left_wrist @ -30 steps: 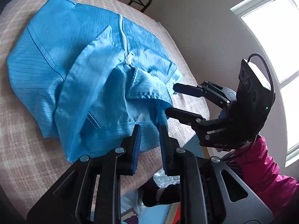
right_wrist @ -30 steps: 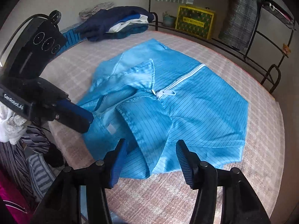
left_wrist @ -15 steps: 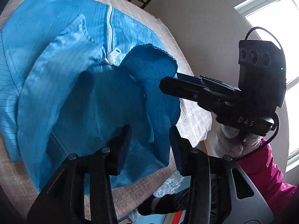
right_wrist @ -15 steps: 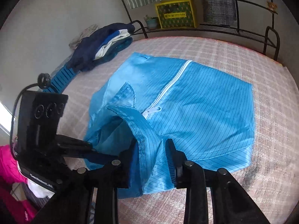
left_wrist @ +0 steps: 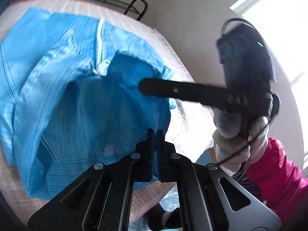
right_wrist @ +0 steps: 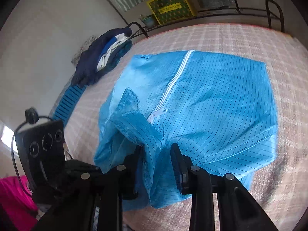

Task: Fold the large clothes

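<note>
A blue pinstriped garment with a white zipper is spread over the checked bedcover, its zipper running away from the near edge of the bed. The collar end of the garment, nearest that edge, is bunched and lifted off the cover. The left gripper is seen clenched tight, its two pads pressed together with a blue fold of the garment pinched between them at the raised edge. The right gripper is set partly apart, with a thick bunch of the collar fabric gathered between its fingers; whether both pads press firmly on the cloth cannot be told for certain, though the fabric fills the gap and is held up there. In the left wrist view the right gripper is carried by a gloved hand with a pink sleeve behind it. A pile of dark clothes lies beyond the garment, well apart from it, near the wall.
</note>
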Action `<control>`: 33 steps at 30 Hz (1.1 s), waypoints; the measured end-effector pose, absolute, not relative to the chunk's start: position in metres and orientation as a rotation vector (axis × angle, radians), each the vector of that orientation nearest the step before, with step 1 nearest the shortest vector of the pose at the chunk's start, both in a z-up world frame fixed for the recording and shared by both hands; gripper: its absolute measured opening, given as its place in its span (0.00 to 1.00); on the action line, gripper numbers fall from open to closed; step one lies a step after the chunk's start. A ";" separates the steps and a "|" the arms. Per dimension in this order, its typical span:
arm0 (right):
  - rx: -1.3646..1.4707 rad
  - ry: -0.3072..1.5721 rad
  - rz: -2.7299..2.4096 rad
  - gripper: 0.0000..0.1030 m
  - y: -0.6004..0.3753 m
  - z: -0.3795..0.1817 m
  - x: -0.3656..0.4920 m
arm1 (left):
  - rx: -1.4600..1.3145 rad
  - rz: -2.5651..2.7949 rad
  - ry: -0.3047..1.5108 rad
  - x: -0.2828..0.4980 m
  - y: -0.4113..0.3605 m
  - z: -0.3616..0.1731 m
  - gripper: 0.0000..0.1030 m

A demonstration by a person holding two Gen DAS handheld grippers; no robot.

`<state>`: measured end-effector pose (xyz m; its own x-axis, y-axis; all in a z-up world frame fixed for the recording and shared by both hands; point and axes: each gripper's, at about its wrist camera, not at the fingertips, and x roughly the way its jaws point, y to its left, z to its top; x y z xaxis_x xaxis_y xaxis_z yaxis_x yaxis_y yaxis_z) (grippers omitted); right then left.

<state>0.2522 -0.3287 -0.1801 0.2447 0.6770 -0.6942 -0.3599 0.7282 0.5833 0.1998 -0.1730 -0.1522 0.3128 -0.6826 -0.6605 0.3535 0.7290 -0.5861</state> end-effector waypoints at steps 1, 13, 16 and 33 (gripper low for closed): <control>0.416 1.139 0.739 0.22 -0.333 -0.186 0.257 | -0.349 -0.701 1.035 0.198 -0.175 -0.150 0.00; 0.436 1.134 0.578 0.08 -0.348 -0.184 0.265 | -0.314 -0.698 1.051 0.186 -0.181 -0.158 0.00; 0.359 1.089 0.602 0.12 -0.335 -0.167 0.260 | -0.341 -0.708 1.070 0.187 -0.178 -0.159 0.00; 0.119 1.001 0.432 0.06 -0.325 -0.145 0.254 | -0.330 -0.726 1.095 0.174 -0.152 -0.131 0.03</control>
<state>0.2535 -0.3246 -0.1448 0.4625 0.4042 -0.7891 -0.2968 0.9093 0.2918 0.1740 -0.1517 -0.1308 0.2614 -0.6779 -0.6871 0.3688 0.7280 -0.5780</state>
